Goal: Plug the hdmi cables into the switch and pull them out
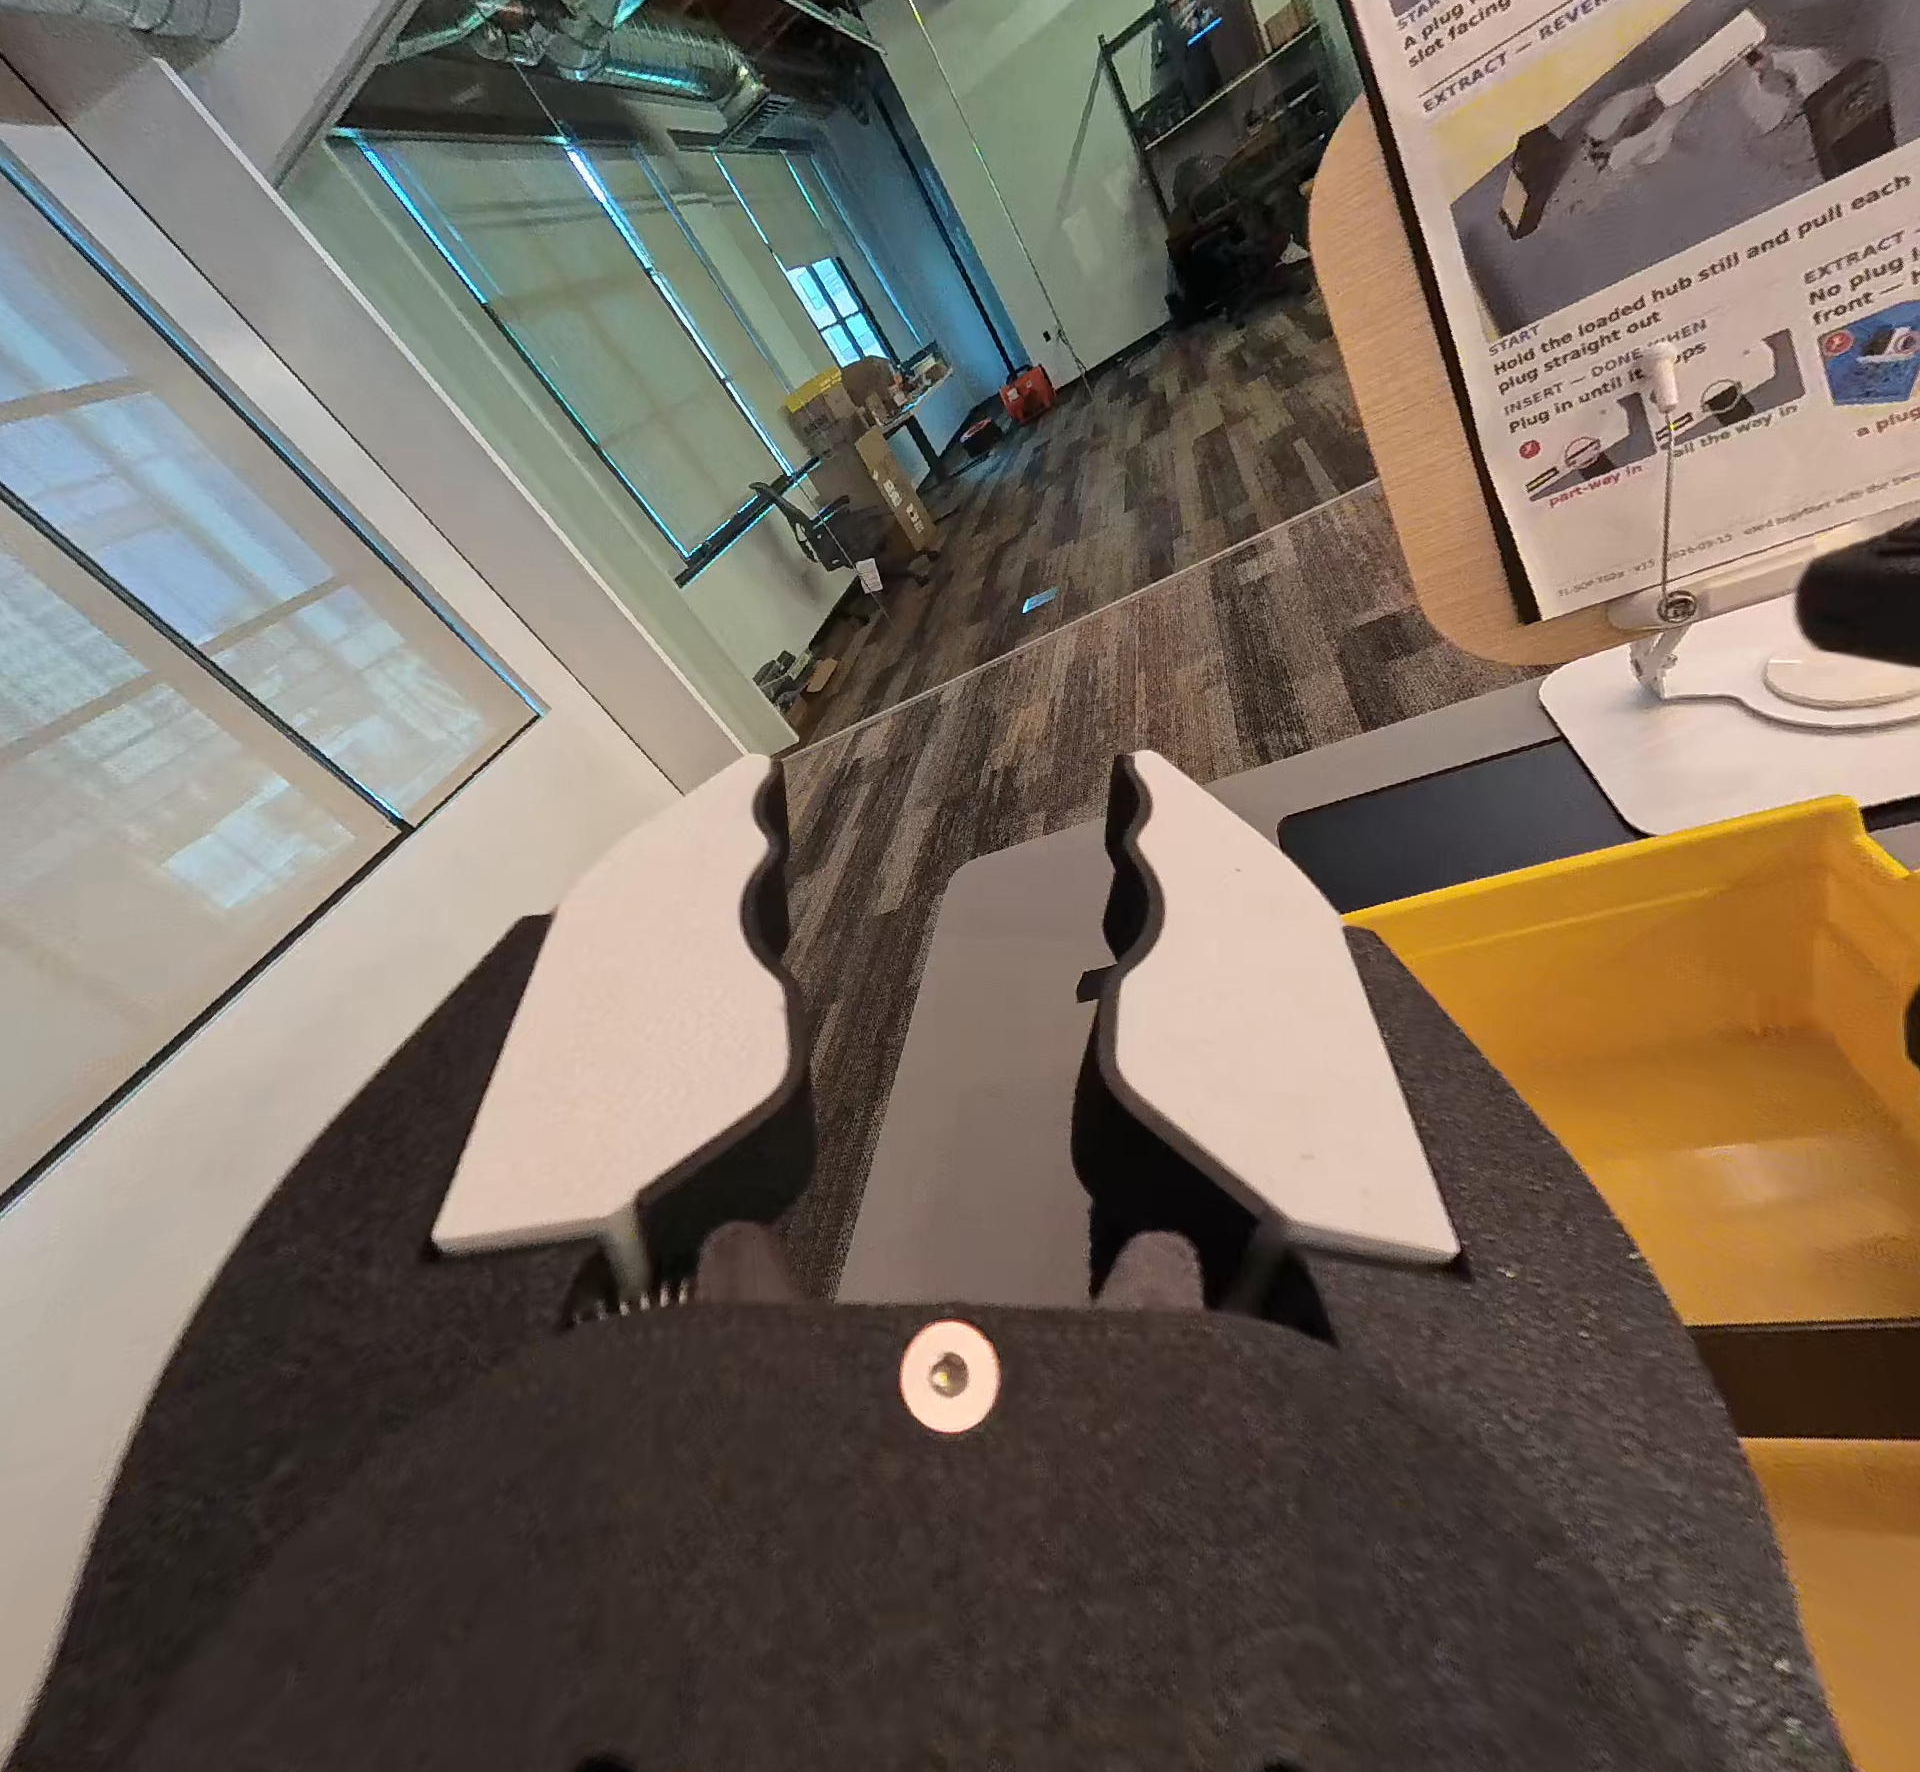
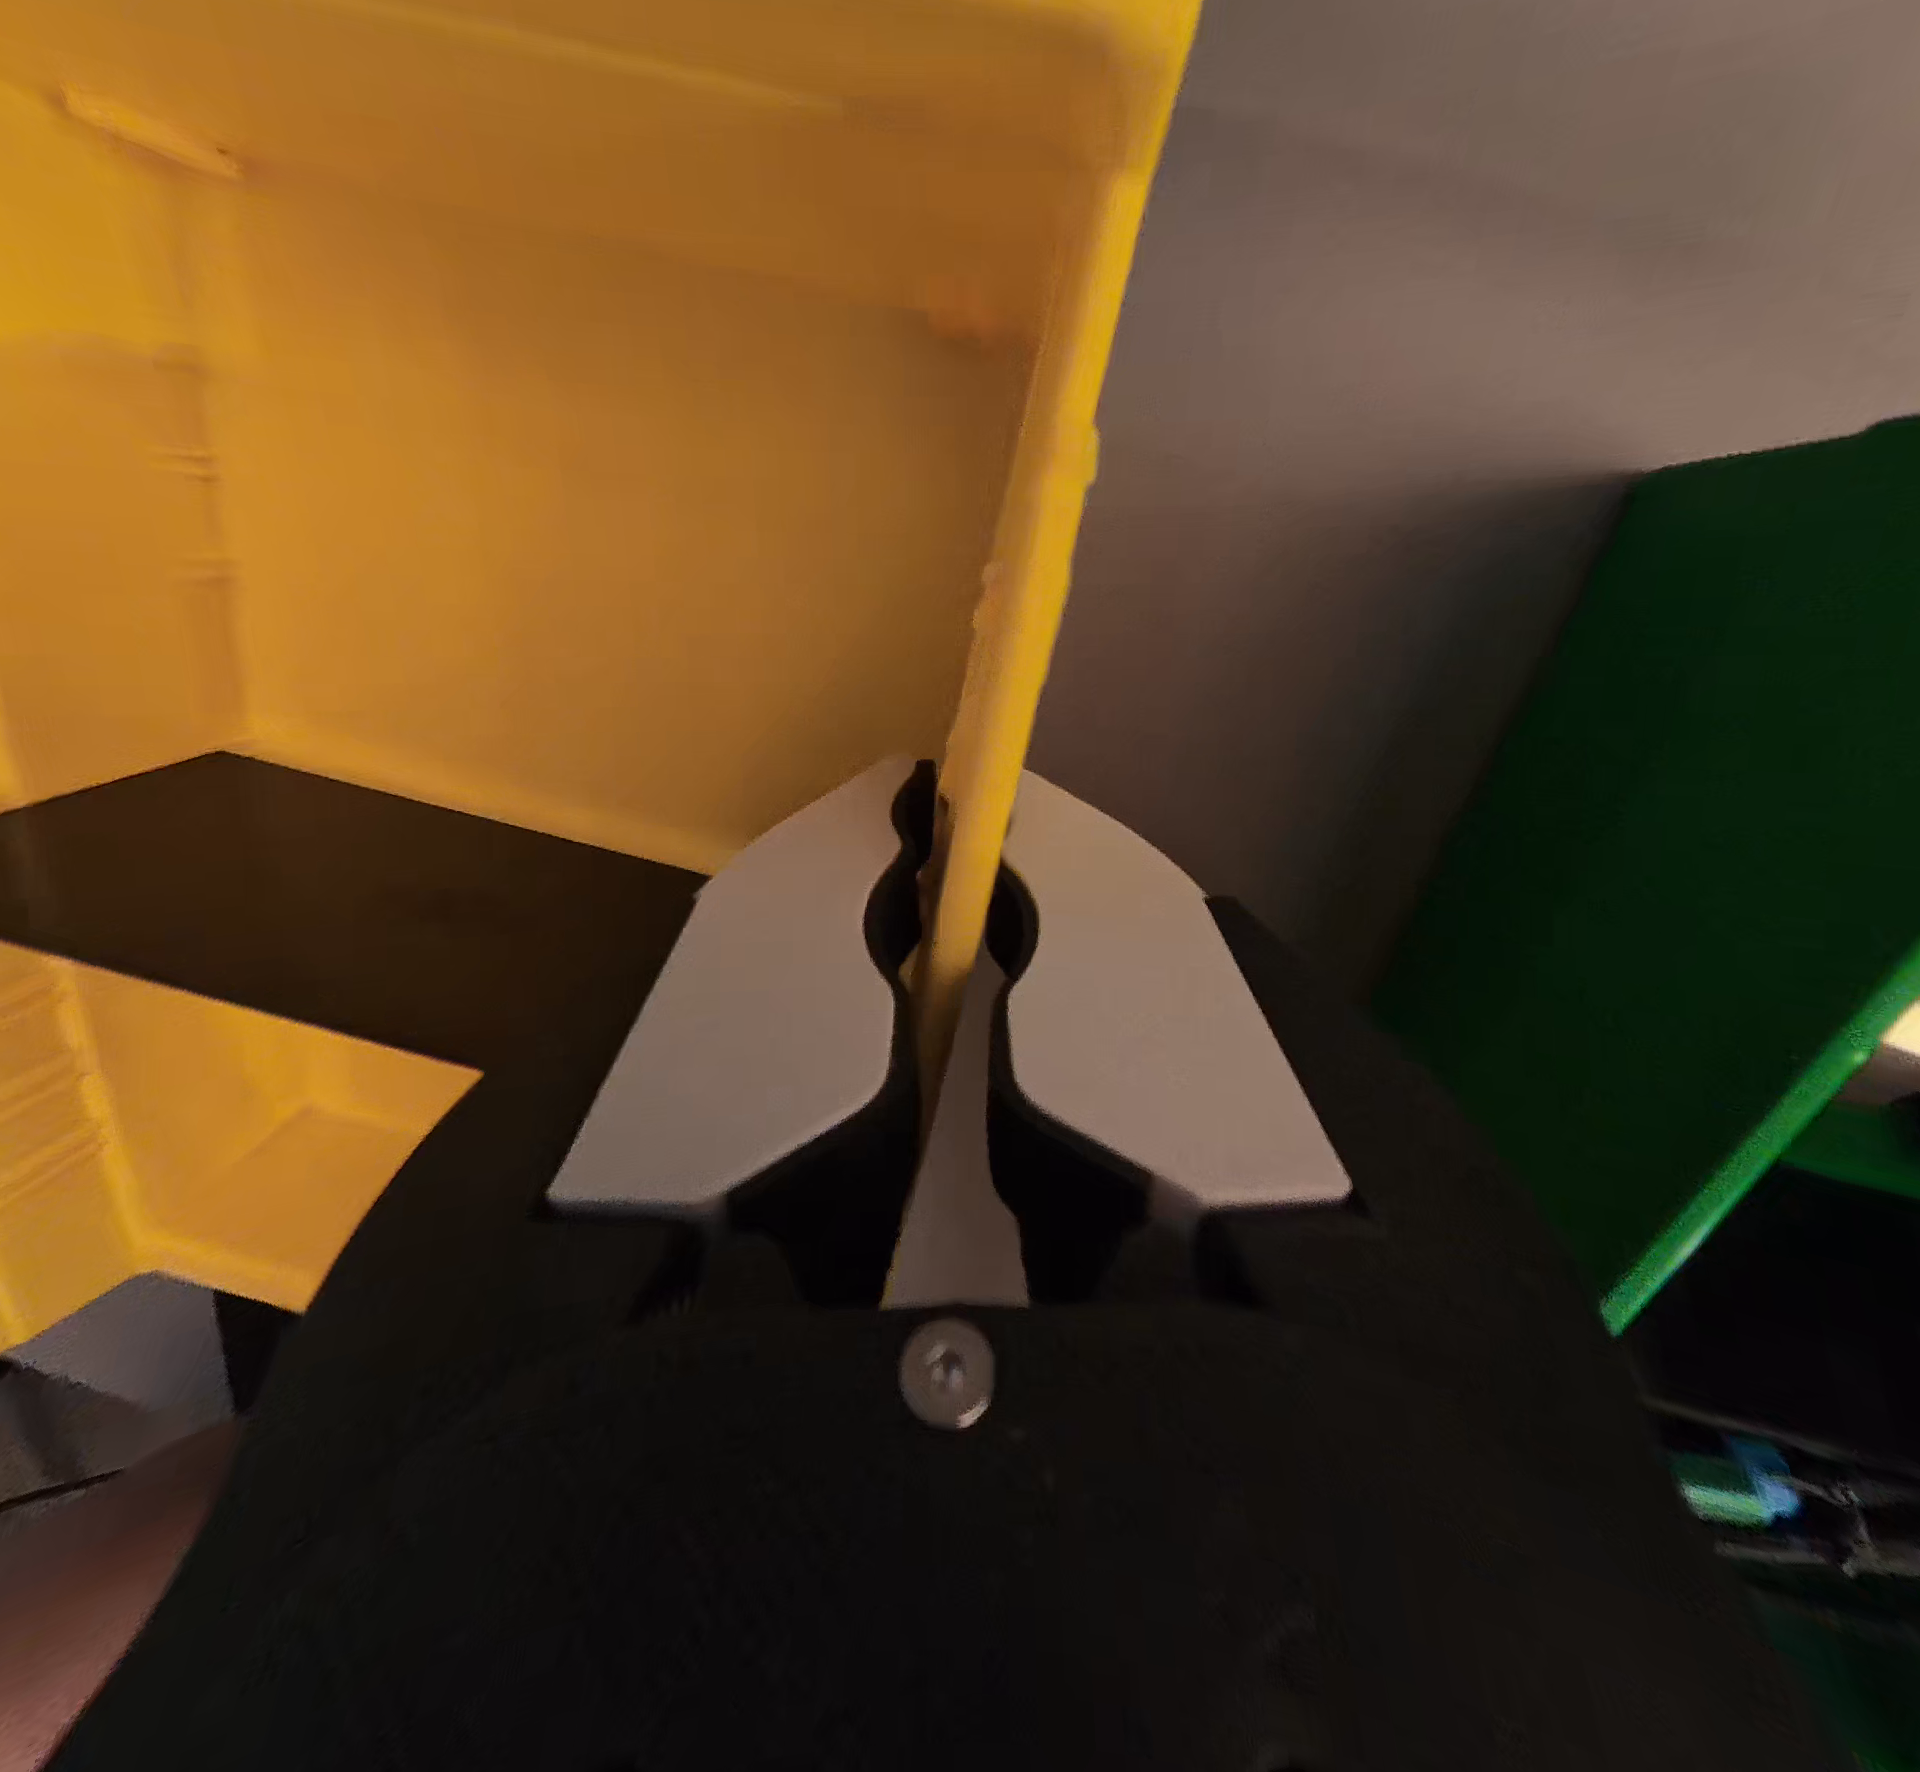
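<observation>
Two grippers: left gripper (image 1: 940,792), jaws apart, nothing between; right gripper (image 2: 961,792), jaws pinching wall of yellow bin (image 2: 1049,579). One yellow bin (image 1: 1621,984), right of left claw. One green bin (image 2: 1704,787), right of right claw. One instruction sheet (image 1: 1662,195), ahead-right of left claw, on one white stand (image 1: 1704,735). HDMI cables, switch: zero visible.

The yellow bin (image 2: 623,372) looks like smooth, slightly glossy plastic; the fingers (image 1: 644,1026) are matt grey.
</observation>
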